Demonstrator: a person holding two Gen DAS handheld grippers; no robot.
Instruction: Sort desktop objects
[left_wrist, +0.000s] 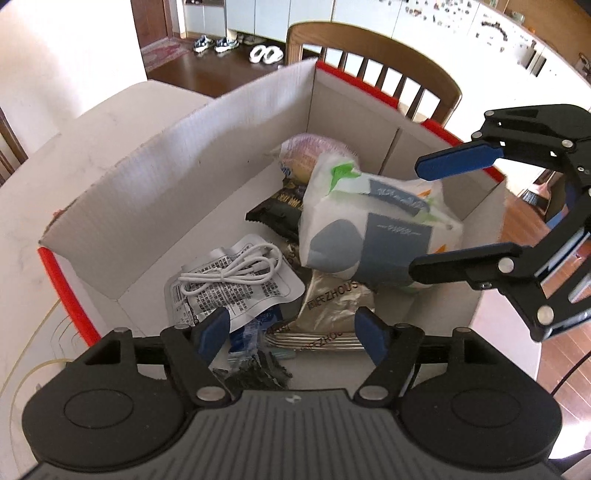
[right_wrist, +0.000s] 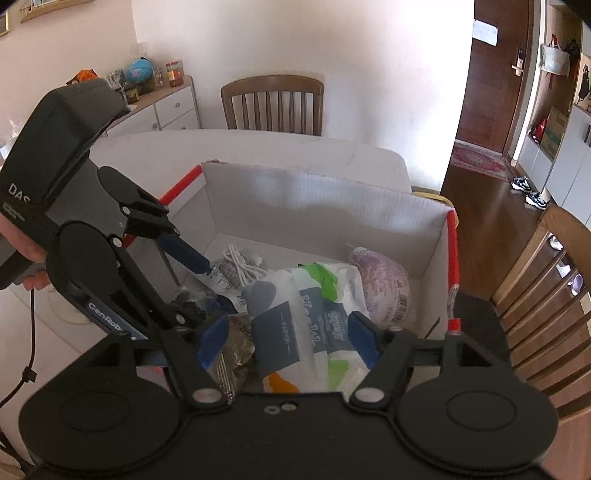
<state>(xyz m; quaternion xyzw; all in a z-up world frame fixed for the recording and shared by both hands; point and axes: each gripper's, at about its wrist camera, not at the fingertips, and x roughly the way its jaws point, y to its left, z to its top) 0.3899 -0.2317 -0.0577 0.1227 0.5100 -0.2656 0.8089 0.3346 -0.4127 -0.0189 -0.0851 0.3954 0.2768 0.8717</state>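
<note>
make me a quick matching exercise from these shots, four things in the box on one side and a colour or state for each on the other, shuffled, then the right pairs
Things:
1. charging cable
2. tissue pack
3. snack packet
4. box rim edge

Descriptions:
A. red
B. white, coiled inside a clear printed bag
C. black wrapper, partly under another item
D. white wrapping with grey-blue panels and green patches, lying on top of the pile

Pairs: 1-B, 2-D, 3-C, 4-A
</note>
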